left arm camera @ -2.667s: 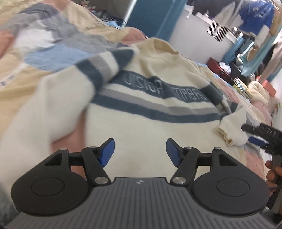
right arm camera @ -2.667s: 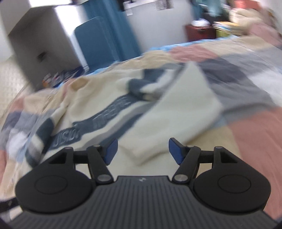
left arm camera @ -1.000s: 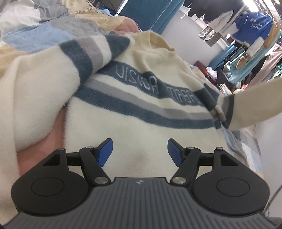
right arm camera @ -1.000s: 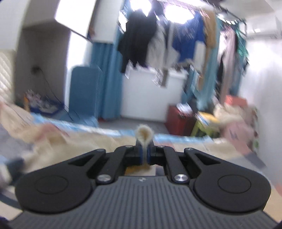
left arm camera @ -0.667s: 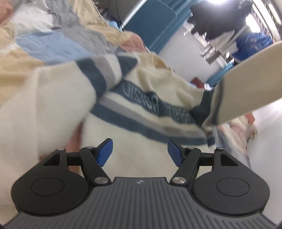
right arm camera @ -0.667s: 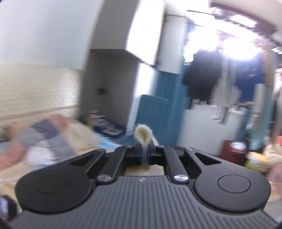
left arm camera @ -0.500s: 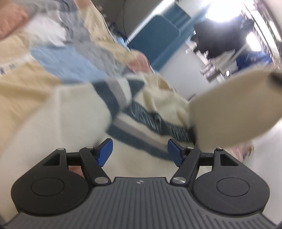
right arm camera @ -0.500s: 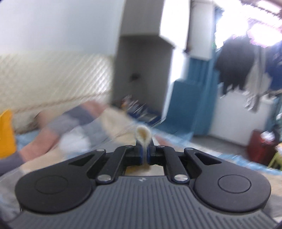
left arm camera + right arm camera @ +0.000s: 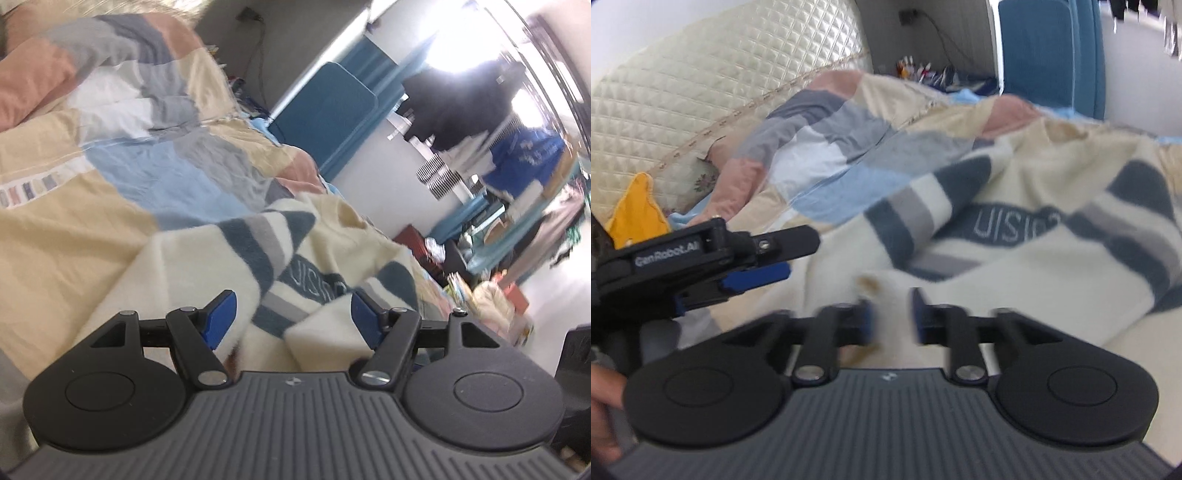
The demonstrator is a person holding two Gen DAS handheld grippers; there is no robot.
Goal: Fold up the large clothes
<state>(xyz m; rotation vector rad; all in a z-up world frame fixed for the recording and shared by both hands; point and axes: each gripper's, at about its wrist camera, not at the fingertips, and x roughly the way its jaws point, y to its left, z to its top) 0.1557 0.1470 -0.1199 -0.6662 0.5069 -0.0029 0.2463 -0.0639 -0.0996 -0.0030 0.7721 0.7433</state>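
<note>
Sweater (image 9: 1052, 258), cream with navy-grey stripes, lies sleeves-folded on quilt (image 9: 92, 206); both grippers' fingers (image 9: 218, 314) spread, empty.

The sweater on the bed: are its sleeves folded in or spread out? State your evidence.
Folded in. Both striped sleeves lie across the sweater chest, covering parts of its lettering.

Patchwork quilt (image 9: 140, 173), quilted headboard (image 9: 701, 74), hanging clothes (image 9: 461, 107).
</note>
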